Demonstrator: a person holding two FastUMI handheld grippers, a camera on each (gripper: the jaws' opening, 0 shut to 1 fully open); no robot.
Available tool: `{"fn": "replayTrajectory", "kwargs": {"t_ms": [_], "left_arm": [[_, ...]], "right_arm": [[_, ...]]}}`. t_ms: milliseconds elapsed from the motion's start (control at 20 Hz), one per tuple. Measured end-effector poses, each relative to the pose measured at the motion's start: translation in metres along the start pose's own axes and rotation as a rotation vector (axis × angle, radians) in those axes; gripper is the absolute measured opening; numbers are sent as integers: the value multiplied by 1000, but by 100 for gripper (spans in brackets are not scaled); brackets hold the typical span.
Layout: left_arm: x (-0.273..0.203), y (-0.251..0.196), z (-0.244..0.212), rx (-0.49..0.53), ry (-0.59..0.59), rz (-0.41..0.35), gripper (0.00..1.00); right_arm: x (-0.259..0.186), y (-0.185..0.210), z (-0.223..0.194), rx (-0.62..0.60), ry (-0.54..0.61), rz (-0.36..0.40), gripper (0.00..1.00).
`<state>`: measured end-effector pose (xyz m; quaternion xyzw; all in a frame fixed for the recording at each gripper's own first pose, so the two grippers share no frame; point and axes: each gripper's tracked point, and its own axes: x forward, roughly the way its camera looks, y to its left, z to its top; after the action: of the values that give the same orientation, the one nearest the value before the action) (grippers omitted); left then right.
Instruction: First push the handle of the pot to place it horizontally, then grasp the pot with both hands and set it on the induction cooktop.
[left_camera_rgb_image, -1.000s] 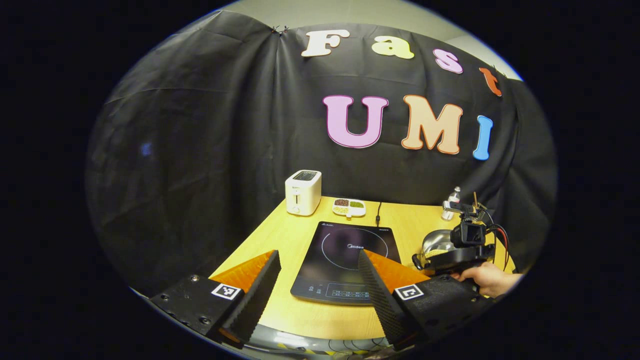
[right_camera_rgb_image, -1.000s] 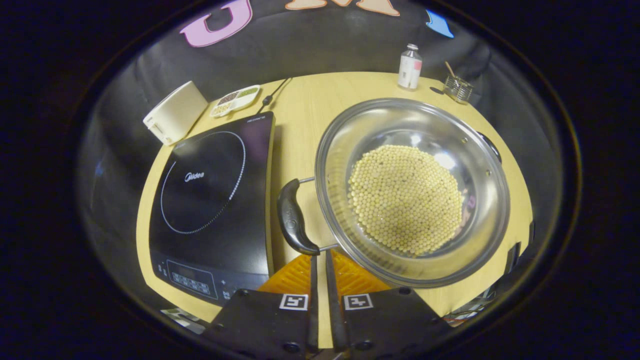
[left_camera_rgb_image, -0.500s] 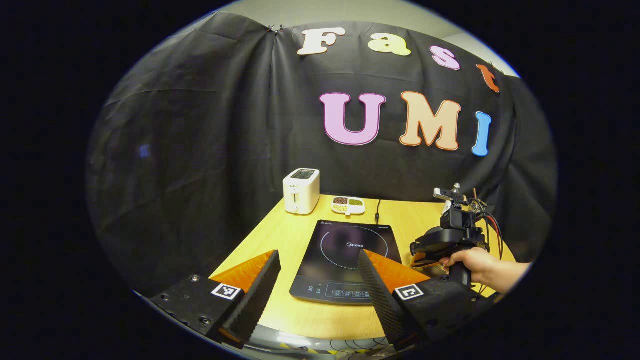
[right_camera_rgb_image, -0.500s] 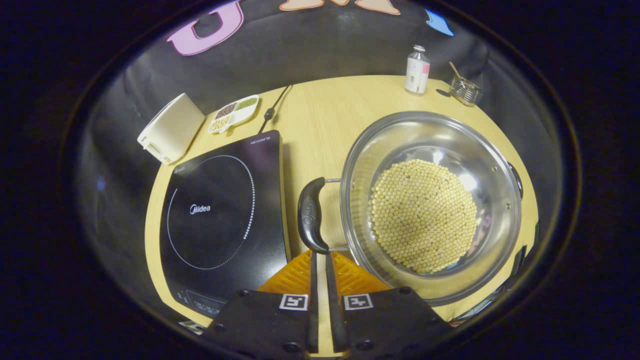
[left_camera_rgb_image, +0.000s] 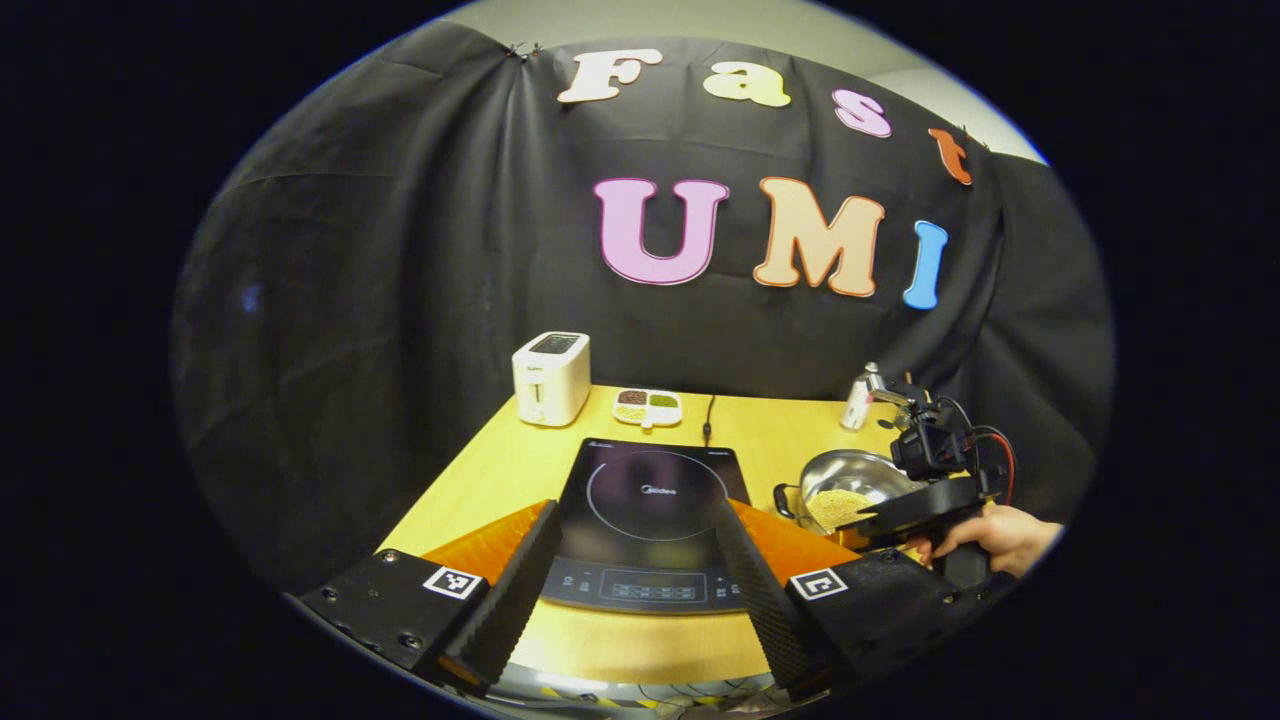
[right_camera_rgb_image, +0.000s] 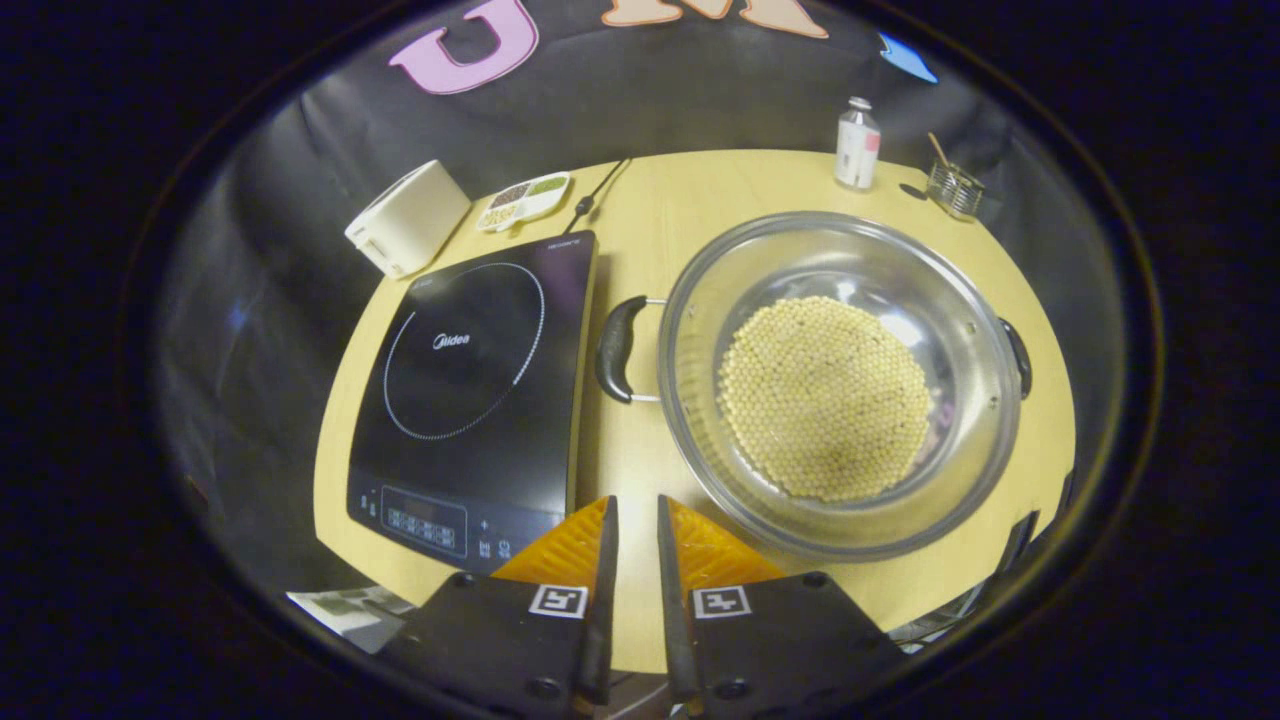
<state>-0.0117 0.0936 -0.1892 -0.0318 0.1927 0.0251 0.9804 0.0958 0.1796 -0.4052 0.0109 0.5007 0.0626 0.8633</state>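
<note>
A steel pot (right_camera_rgb_image: 765, 262) with pale beans (right_camera_rgb_image: 825, 395) in it stands on the wooden table, right of the black induction cooktop (right_camera_rgb_image: 470, 370). Its two black handles sit left (right_camera_rgb_image: 615, 348) and right (right_camera_rgb_image: 1017, 355) of the bowl. My right gripper (right_camera_rgb_image: 635, 508) hovers shut near the table's front edge, a short way in front of the left handle, touching nothing. My left gripper (left_camera_rgb_image: 635, 520) is open and empty over the cooktop's (left_camera_rgb_image: 650, 500) front edge. From there the pot (left_camera_rgb_image: 845, 475) shows at the right, with the right gripper (left_camera_rgb_image: 935, 470) in a hand (left_camera_rgb_image: 990, 535) above it.
A white toaster (right_camera_rgb_image: 408, 217) and a divided dish (right_camera_rgb_image: 523, 200) stand behind the cooktop, whose cord (right_camera_rgb_image: 592, 195) runs back. A small bottle (right_camera_rgb_image: 857, 145) and a glass jar (right_camera_rgb_image: 950, 185) sit at the table's far right. Bare table (right_camera_rgb_image: 700, 190) lies behind the pot.
The pot has turned, so its near handle swung from my right fingertips to the left side. My right gripper drew back from it. The left gripper view shifted slightly.
</note>
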Motion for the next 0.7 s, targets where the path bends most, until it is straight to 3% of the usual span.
{"fn": "replayTrajectory", "kwargs": {"t_ms": [100,200,300,350,450,700], "left_arm": [[7,-12,-3,-2,16,-36,96],[9,-23,-6,-6,30,-73,96],[14,-37,-12,-10,56,-113,96],[16,-44,-14,-14,70,-134,96],[21,-60,-20,-30,100,-176,96],[47,-91,-33,-60,172,-235,96]], "right_arm": [[-23,-12,0,50,-24,19,19],[-40,-31,-1,92,-54,12,30],[-53,-47,2,126,-81,5,49],[-58,-56,3,136,-90,0,67],[-68,-79,6,154,-107,-23,86],[-91,-140,27,197,-149,-92,99]]}}
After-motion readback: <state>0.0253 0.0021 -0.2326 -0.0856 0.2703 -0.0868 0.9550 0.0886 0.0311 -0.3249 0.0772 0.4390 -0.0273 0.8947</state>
